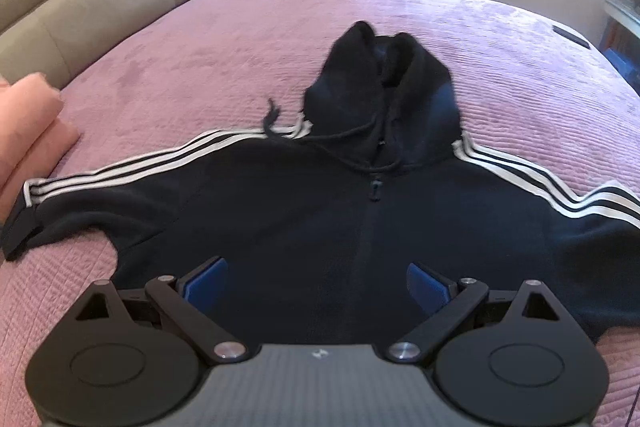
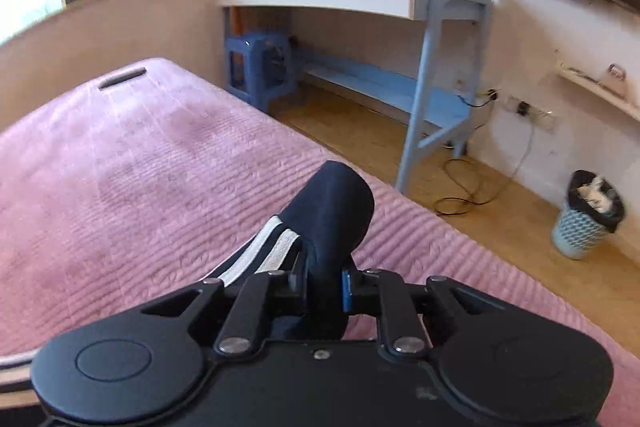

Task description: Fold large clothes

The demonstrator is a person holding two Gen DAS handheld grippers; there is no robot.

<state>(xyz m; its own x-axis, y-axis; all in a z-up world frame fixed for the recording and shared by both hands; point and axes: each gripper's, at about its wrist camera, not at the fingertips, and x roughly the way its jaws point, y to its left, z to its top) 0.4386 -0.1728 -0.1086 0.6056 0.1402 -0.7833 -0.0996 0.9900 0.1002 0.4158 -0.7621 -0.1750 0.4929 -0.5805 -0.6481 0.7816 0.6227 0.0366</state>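
Black fleece zip-up hoodie with white sleeve stripes (image 1: 304, 211) lies flat, front up, on the pink quilted bedspread (image 1: 500, 39), sleeves spread to both sides and hood pointing toward the far edge. The left gripper (image 1: 318, 287) is angled downward over the lower hem, its blue-padded jaws spread wide with nothing between them. The right gripper (image 2: 324, 283), tilted downward near the bed's edge, is pinching the hoodie's dark sleeve cuff (image 2: 336, 211), which stands up beyond the jaws.
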